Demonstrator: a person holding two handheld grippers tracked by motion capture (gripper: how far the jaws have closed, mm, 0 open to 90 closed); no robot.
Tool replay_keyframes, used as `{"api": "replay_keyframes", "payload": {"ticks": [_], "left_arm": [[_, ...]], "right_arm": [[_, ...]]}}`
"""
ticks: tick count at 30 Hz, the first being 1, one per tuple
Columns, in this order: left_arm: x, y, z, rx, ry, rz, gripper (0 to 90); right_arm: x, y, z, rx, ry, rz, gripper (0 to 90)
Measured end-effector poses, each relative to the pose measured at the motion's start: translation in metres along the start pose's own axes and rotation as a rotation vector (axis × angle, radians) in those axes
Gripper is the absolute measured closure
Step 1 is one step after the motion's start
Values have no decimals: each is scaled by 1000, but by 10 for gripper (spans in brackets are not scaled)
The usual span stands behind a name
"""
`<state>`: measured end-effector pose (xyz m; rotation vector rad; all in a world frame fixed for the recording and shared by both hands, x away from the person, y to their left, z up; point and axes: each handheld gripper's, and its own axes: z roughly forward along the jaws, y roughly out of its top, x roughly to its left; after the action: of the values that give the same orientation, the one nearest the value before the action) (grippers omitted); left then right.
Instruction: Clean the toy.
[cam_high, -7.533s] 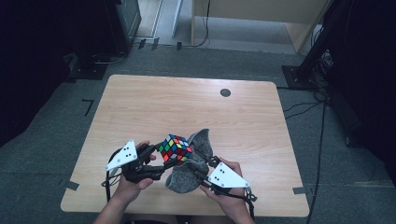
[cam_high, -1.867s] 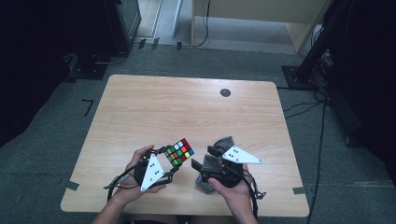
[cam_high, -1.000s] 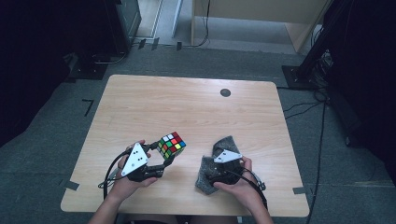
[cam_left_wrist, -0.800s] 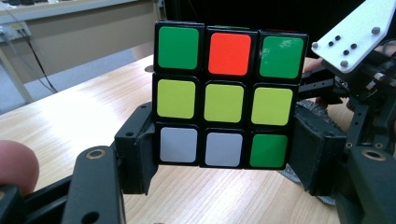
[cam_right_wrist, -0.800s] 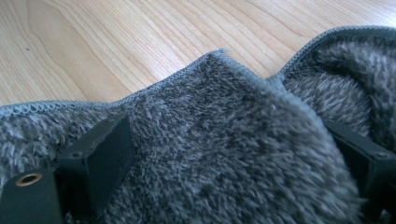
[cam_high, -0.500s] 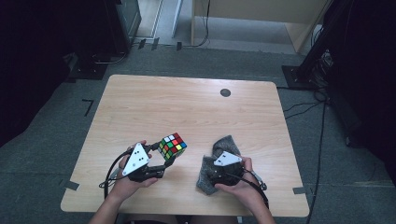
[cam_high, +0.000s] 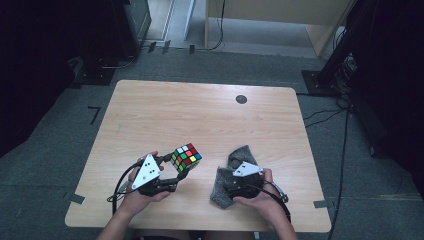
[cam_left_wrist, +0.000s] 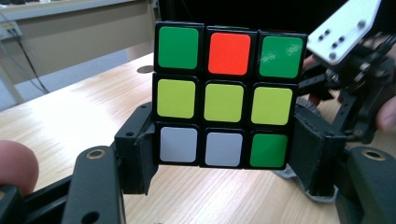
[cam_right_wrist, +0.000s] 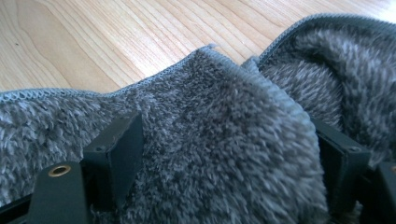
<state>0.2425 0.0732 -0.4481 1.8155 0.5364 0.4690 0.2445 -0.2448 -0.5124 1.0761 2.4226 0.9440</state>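
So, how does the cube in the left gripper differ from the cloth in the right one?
The cube is rigid with bright coloured squares; the cloth is soft, grey and fuzzy. The cube is held above the table; the cloth lies crumpled on it. Both sit between the jaws of a gripper.

1 puzzle cube (cam_high: 186, 157), 1 grey cloth (cam_high: 231, 175), 2 grippers, 1 table (cam_high: 210, 120).

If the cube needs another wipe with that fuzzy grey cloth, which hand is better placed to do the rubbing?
The right. Its tool is already shut on the grey cloth, bunched between its jaws, while the left tool is busy holding the cube off the table.
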Motion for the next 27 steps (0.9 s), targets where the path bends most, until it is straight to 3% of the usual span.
{"api": "replay_keyframes", "payload": {"ticks": [2,8,13,15,19,24,27], "left_arm": [[0,0,0,6,-5,-2,341],[0,-1,1,14,-6,-5,341],[-3,-2,2,13,4,18,341],[-5,-2,3,21,10,36,341],[-10,-3,7,46,7,75,341],[-21,-5,11,51,-11,127,341],[-33,-4,13,45,-35,179,341]], "right_arm": [[-3,-3,0,-16,13,17,253],[-11,-6,-6,-31,-38,20,604],[-6,3,-13,-22,-72,-6,700],[-3,10,-23,-86,-67,21,704],[8,30,-54,-297,-20,105,704],[33,51,-92,-541,71,109,697],[46,58,-100,-614,166,122,691]]}}
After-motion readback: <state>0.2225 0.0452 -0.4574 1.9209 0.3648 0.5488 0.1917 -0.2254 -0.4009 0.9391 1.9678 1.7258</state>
